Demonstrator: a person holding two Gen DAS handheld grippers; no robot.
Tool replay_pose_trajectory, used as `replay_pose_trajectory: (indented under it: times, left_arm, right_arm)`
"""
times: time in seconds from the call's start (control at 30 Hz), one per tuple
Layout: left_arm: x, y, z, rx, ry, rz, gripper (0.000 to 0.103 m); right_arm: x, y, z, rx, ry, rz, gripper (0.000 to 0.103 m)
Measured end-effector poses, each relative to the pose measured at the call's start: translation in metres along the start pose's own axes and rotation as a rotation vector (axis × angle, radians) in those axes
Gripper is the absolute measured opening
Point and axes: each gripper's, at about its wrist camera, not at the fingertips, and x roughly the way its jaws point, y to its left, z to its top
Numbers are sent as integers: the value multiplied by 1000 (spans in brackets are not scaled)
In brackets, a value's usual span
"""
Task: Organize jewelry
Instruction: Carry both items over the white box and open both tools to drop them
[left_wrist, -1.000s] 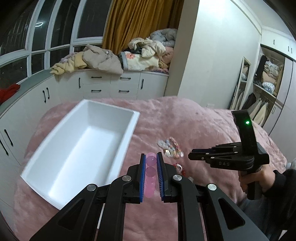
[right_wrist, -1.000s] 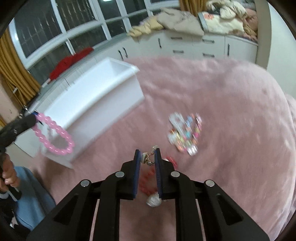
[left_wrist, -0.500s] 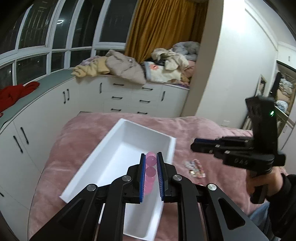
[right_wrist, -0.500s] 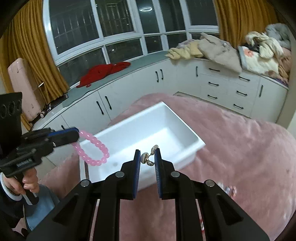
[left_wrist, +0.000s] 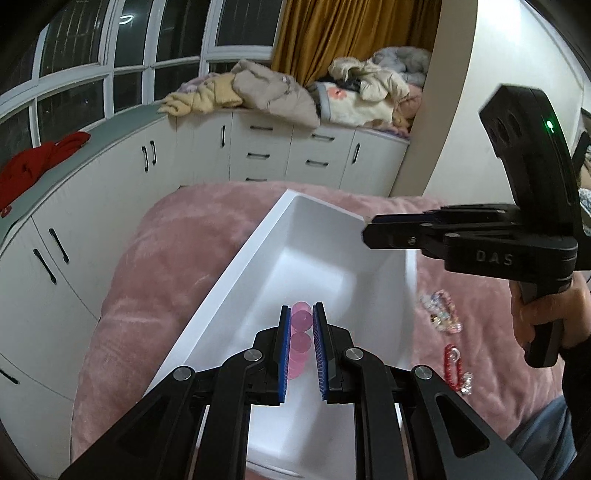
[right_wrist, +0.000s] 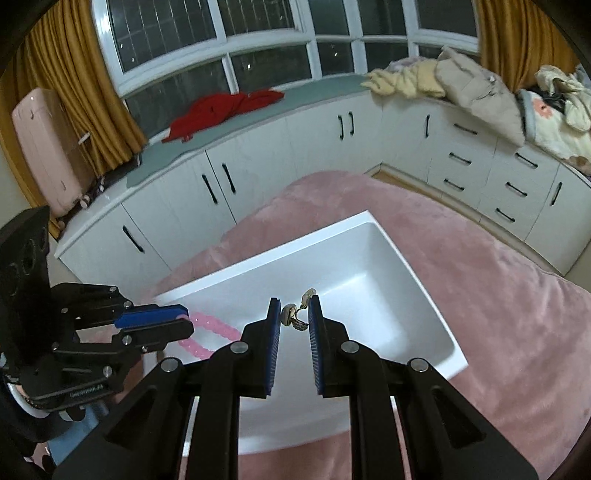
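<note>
Left hand-held gripper (left_wrist: 300, 319): bracelet (left_wrist: 298, 343) lengthwise.

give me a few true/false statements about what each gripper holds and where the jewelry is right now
1. The left gripper is clamped on a pink bead bracelet. True.
2. The right gripper is empty. False: it pinches a small gold-toned jewelry piece.
3. Both grippers are above the white bin. True.
4. The white bin sits on the window counter. False: it rests on the pink blanket.
5. Some jewelry lies on the blanket beside the bin. True: a multicolored bead piece and a red bead piece.
</note>
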Motion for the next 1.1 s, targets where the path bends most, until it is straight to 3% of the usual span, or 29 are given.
replay_pose_trajectory:
  times: [0.37, 0.8, 1.0, 1.1]
  left_arm:
    - [53, 10, -13, 4, 125, 27, 17]
    - [88, 3, -29, 40, 234, 55, 18]
    - [94, 6, -35, 40, 262, 66, 33]
    - [94, 10, -35, 24, 259, 67, 36]
  right_arm:
    - [69, -2, 0, -29, 144, -3, 16]
    - [131, 0, -17, -53, 326, -41, 16]
    - [132, 4, -18, -65, 319, -53, 19]
    - [125, 7, -14, -69, 294, -55, 32]
